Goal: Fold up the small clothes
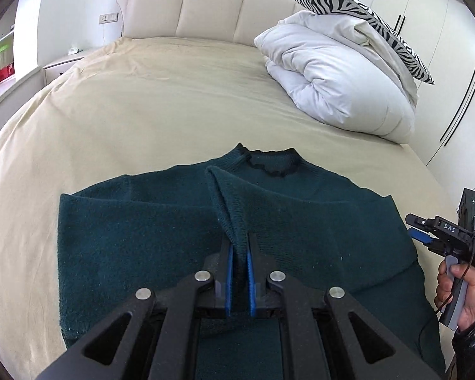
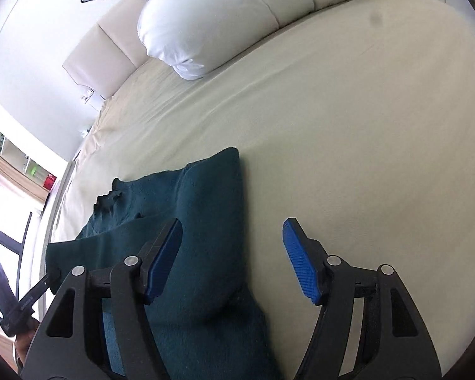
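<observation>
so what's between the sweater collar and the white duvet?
Only bare beige sheet between the sweater collar and the duvet, seen in the left wrist view.

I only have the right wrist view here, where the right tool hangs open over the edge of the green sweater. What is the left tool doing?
Observer: The left tool is shut on a raised fold of the sweater, near its middle.
Operator: Which way does the sweater lie?
Observer: Its collar points toward the headboard.
Operator: Is the right tool touching the cloth?
Observer: From the left view, the right tool sits apart, beside the sweater's right edge, open.
</observation>
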